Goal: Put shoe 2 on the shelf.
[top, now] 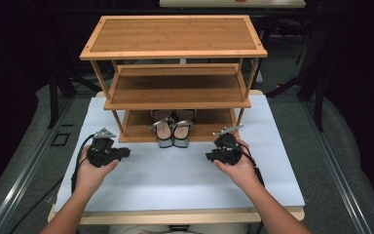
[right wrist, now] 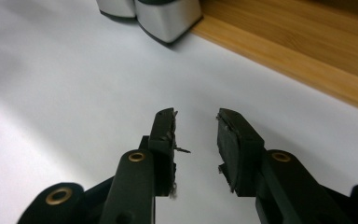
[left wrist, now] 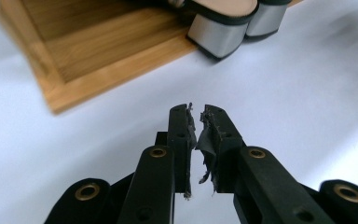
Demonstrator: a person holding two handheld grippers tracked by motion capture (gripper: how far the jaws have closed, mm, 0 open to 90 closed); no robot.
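Both grippers rest low over white table (top: 175,180): left gripper (top: 125,152) jaws nearly closed, empty; right gripper (top: 208,157) jaws parted, empty. Sandals (top: 174,130) sit on rack (top: 175,92) bottom shelf, between them.

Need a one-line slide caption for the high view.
Left gripper and right gripper rest on the white table, flanking a pair of sandals on the bamboo rack's bottom shelf.

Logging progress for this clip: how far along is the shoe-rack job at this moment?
Done: the pair of sandals sits on the rack's bottom shelf, heels overhanging the front edge. In hand: nothing; the left gripper is nearly shut and empty, the right gripper open and empty, both over the white tabletop. Left: at most nudging the sandals further in.
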